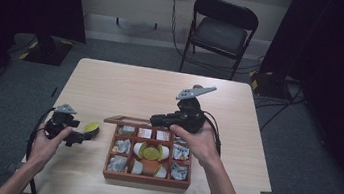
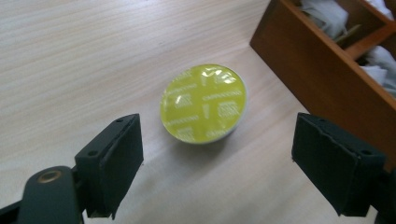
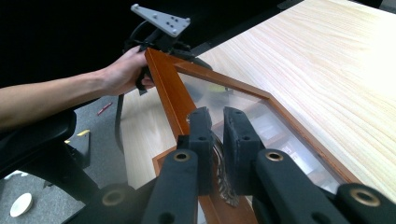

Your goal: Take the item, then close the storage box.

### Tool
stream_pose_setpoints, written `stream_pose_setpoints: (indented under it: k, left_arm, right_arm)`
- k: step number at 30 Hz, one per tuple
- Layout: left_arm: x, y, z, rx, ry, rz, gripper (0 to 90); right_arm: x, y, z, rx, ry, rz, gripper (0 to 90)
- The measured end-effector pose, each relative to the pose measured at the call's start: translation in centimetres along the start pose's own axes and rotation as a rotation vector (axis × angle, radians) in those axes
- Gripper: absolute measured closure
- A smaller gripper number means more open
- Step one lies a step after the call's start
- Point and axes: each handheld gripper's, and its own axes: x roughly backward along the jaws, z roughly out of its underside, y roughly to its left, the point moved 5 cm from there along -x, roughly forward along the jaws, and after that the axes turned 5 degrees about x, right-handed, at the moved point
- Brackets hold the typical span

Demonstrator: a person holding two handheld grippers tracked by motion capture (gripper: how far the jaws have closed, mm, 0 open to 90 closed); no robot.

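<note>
The yellow capsule lies flat on the bench, foil side up, just left of the wooden box and apart from its wall. The left tongs stand open around it – both pads clear of the capsule (it sits free, nothing presses on it). The right tongs are closed on the edge of the glass lid and hold it lifted behind the box, tilted up.

The step in hand looks to be letting go of the capsule beside the box. To do it well, I think the left tongs should lift straight up, so no pad brushes the capsule and slides it – and the right tongs should keep the lid steady.

The left hand is low at the left of the box, tongs pointing toward it. The right hand is over the back right corner of the box, wrist raised.
</note>
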Motion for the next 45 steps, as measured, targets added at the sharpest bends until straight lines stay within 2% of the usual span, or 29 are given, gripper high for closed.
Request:
stream_pose_setpoints:
  k: [1,2,3,5,7,10,13,14,18,24,31,45]
  left_arm:
    - [0.1,-0.2,0.2,-0.001,0.001,0.011,16.3]
    - [0.0,-0.5,0.7,0.008,0.020,-0.012,15.9]
    - [-0.1,-0.6,1.0,0.010,0.029,-0.017,16.1]
    - [-0.4,-1.0,1.8,-0.017,0.047,-0.026,15.9]
    - [-0.8,-1.2,2.8,-0.043,0.064,-0.056,15.9]
    - [-1.3,-1.2,3.9,-0.054,0.074,-0.062,15.9]
    - [-1.5,-1.1,4.3,-0.078,0.044,-0.098,15.0]
    - [-1.7,-1.0,4.4,-0.102,0.026,-0.114,14.9]
    - [-2.1,-0.7,4.9,-0.110,-0.058,-0.099,7.3]
    - [-2.2,-0.8,4.9,-0.115,-0.047,-0.084,2.8]
    - [-2.2,-0.8,4.9,-0.116,-0.046,-0.084,2.3]
    - [-2.3,-0.8,4.9,-0.125,-0.041,-0.082,0.7]
  right_arm:
    - [0.0,0.0,0.0,-0.001,0.000,0.000,82.2]
    - [0.0,0.0,0.0,-0.002,0.000,-0.001,82.3]
    - [0.0,0.1,0.1,-0.002,0.000,-0.001,82.2]
    - [0.0,0.1,0.1,-0.002,0.001,0.000,82.2]
    - [0.0,0.1,0.1,0.000,0.000,0.000,82.2]
    - [-0.1,0.2,0.2,0.000,0.002,0.000,82.2]
    - [-0.1,0.3,0.3,0.001,0.002,0.004,82.2]
    - [-0.1,0.4,0.3,0.002,0.004,0.008,82.2]
    - [-0.1,0.5,0.4,0.006,0.009,0.013,82.1]
    - [-0.2,0.9,0.7,0.013,0.032,0.021,82.0]
    - [-0.4,1.4,1.2,0.027,0.059,0.021,82.0]
    - [-0.9,2.3,2.9,0.068,0.093,-0.008,82.0]
